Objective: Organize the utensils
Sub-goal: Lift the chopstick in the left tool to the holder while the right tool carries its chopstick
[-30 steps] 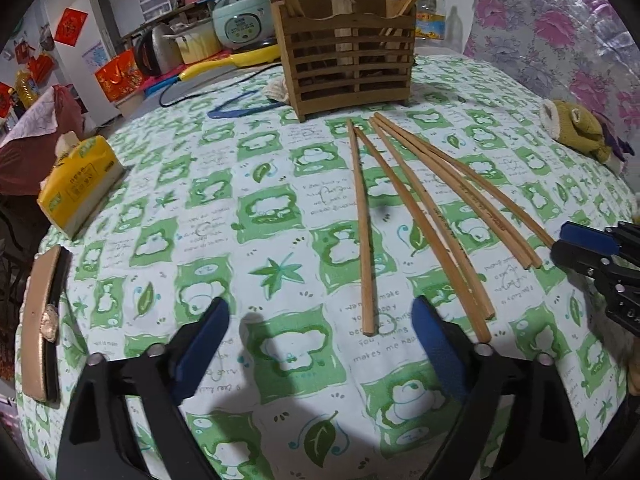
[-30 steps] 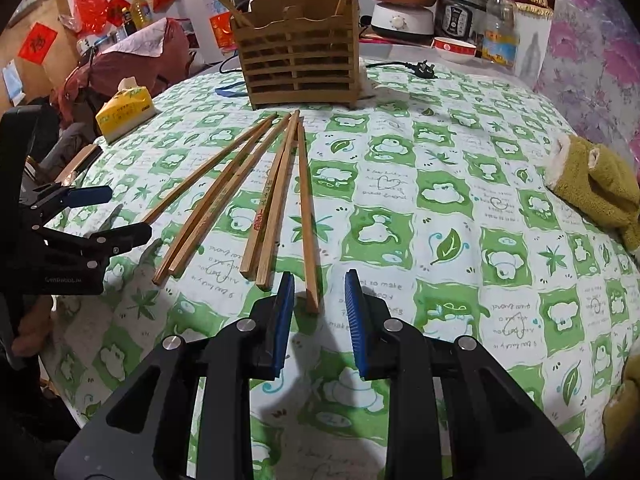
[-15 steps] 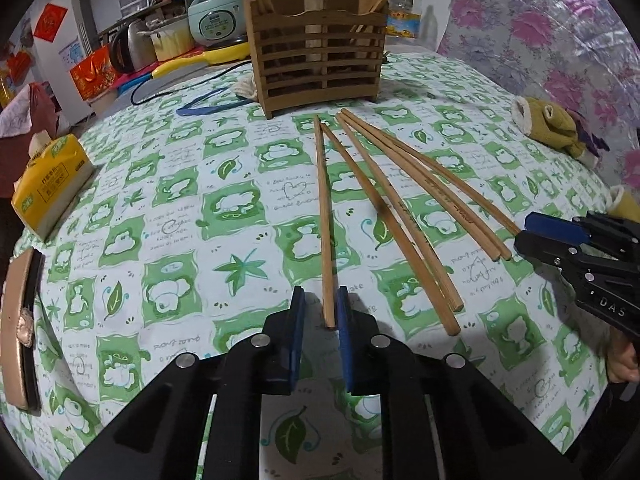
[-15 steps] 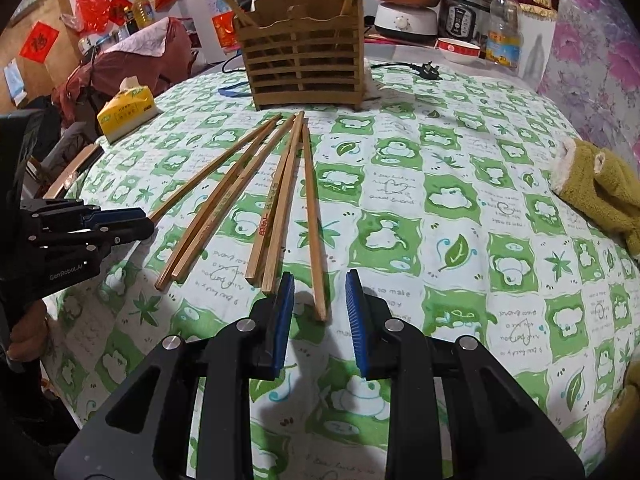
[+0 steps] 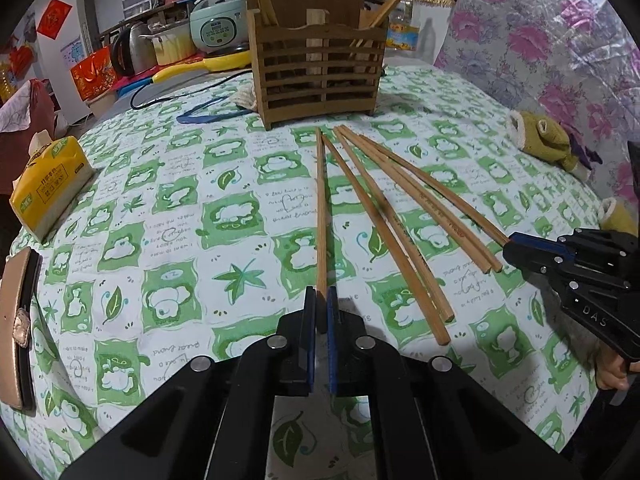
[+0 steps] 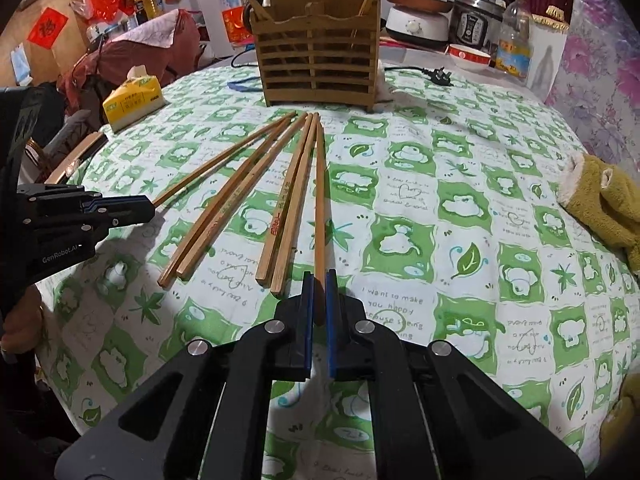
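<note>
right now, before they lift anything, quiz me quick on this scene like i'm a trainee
1. True or false: the left claw and the right claw are each shut on one of the chopsticks.
2. Counting the gripped ones, how many chopsticks are spread on the tablecloth?
3. What stands just beyond the chopsticks' far ends? A) wooden utensil holder B) kettle C) bottle

Key: 1 true; 2 six; 3 A
</note>
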